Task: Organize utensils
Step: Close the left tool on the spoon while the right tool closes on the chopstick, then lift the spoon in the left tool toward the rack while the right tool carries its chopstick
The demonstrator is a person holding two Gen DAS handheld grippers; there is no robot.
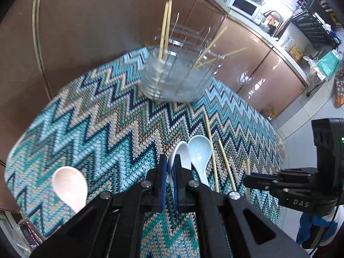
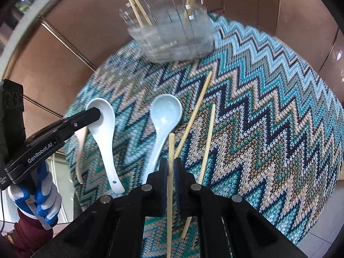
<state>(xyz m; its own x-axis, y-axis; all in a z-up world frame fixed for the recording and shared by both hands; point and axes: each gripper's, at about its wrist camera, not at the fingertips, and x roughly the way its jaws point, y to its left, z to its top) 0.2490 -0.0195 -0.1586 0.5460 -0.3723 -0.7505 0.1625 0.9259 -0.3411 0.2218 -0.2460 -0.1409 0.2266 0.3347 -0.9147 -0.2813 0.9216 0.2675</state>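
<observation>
Blue-padded fingers of the left gripper (image 1: 170,167) are clamped on the edge of a white spoon (image 1: 180,153), pinched at its bowl with the handle hanging loose. The right gripper (image 2: 171,169) has its fingers pressed narrow on one wooden chopstick (image 2: 171,150), which runs up between the pads and out past the tips.

Three spoons can be counted: the white one in the left fingers, a pale blue spoon (image 1: 200,152) lying just right of those fingers on the zigzag knitted cloth (image 1: 103,118), and a pinkish spoon (image 1: 69,185) to their left. Two more loose chopsticks (image 2: 198,107) lie on the cloth just ahead and right of the right fingers, so three are outside the holder, the held one included.

Ahead of both pairs of fingers, at the far edge of the cloth-covered tabletop, stands a clear glass holder (image 1: 176,79), blurred, with about five chopsticks leaning in it.

Only the left wrist view shows the kitchen cabinets and a microwave (image 1: 245,5) behind. Only the right wrist view shows the gloved hand (image 2: 36,197), white and blue, on the left gripper's handle, and the white spoon's full length.
</observation>
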